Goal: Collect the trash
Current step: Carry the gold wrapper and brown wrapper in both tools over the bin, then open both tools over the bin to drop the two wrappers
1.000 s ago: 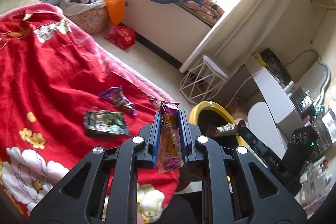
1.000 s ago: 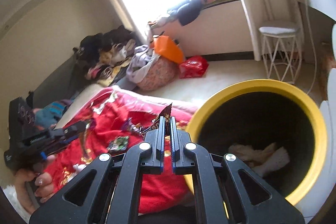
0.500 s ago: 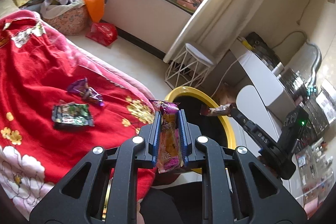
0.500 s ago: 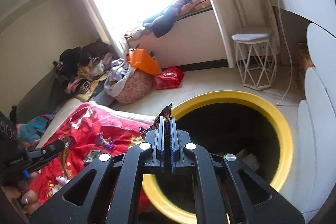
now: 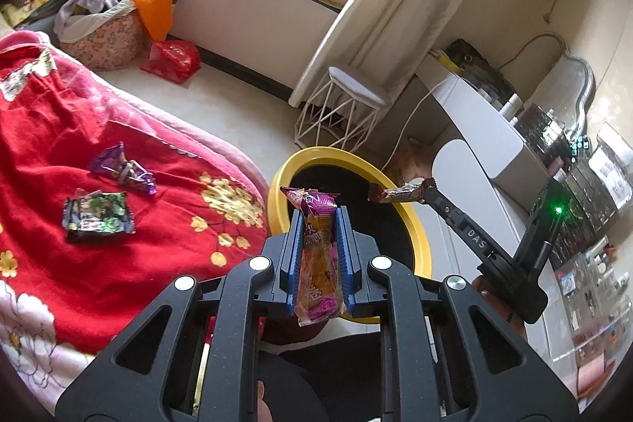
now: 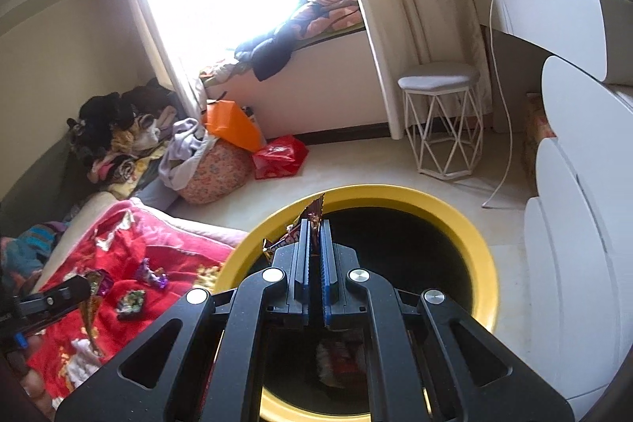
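Left gripper [image 5: 319, 220]: clamped on a purple-orange wrapper [image 5: 317, 256].
Right gripper [image 6: 315, 229]: pinching a brown wrapper [image 6: 313, 214].
Yellow bin [image 6: 484, 252]: under both.

Left wrist view: high above the bed [image 5: 59, 129], facing the window. Right wrist view: close over the yellow bin [image 6: 484, 263]. Shared: bin, bed, stool [image 5: 352, 97].

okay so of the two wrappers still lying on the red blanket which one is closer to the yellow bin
The crumpled purple wrapper. It lies nearer the yellow bin than the flat green-and-black packet, which sits farther from the bin on the red blanket.
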Motion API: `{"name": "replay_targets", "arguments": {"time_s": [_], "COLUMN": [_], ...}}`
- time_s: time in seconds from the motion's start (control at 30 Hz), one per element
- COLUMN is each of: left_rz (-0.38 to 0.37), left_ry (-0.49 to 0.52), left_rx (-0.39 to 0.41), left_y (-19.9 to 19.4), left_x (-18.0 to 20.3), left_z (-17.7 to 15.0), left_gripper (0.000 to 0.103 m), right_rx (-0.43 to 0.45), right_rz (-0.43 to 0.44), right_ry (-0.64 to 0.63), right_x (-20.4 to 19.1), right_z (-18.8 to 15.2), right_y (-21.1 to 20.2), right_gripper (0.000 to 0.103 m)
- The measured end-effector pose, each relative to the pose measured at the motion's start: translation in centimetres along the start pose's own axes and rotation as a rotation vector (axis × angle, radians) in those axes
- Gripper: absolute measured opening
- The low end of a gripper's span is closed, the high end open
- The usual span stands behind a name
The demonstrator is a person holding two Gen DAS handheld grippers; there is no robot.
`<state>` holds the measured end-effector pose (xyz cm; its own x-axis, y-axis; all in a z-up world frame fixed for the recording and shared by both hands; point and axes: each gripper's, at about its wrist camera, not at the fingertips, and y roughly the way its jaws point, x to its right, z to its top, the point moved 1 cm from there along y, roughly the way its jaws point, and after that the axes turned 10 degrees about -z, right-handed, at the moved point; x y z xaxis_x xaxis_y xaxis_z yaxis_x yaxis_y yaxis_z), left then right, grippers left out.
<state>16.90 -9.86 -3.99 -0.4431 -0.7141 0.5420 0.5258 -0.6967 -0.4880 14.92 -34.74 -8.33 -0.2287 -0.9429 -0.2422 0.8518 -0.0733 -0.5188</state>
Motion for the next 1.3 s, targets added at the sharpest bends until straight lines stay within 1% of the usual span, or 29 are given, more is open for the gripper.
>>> {"name": "replay_targets", "arguments": {"time_s": [0.2,0.57,0.83,0.9,0.97,1.1,1.13,1.17,1.2,1.23,1.3], "left_rz": [-0.018,-0.034,-0.028,-0.027,-0.03,-0.039,-0.047,-0.049,-0.053,-0.06,-0.067], "left_ry": [0.023,0.058,0.061,0.061,0.062,0.051,0.045,0.041,0.036,0.033,0.033], "left_rx": [-0.019,-0.046,-0.077,-0.083,-0.089,-0.101,-0.108,-0.111,-0.112,-0.113,-0.109], "left_y": [1.4,4.2,6.8,7.6,8.2,9.2,9.5,9.6,9.7,9.7,9.5], "left_x": [1.3,2.8,3.2,3.1,3.1,2.9,2.8,2.8,2.7,2.7,2.6], "left_z": [-0.1,-0.2,0.2,0.3,0.4,0.5,0.5,0.6,0.6,0.5,0.5], "left_gripper": [0.012,0.012,0.012,0.012,0.012,0.013,0.015,0.024,0.03,0.041,0.047], "right_rx": [-0.016,-0.052,-0.078,-0.087,-0.089,-0.094,-0.093,-0.091,-0.087,-0.084,-0.078], "right_rz": [-0.048,-0.09,-0.08,-0.067,-0.063,-0.049,-0.045,-0.045,-0.046,-0.045,-0.046], "right_ry": [0.025,0.081,0.105,0.111,0.112,0.12,0.122,0.123,0.127,0.131,0.137], "right_x": [1.4,3.9,5.3,5.4,5.7,5.9,5.8,5.9,5.9,6.0,6.0], "right_z": [-0.3,-0.5,-0.5,-0.5,-0.5,-0.3,-0.3,-0.3,-0.3,-0.3,-0.2], "right_y": [0.6,1.6,2.2,2.3,2.5,2.6,2.5,2.5,2.4,2.3,2.2], "right_gripper": [0.005,0.005,0.005,0.005,0.008,0.009,0.011,0.018,0.024,0.026,0.034]}}
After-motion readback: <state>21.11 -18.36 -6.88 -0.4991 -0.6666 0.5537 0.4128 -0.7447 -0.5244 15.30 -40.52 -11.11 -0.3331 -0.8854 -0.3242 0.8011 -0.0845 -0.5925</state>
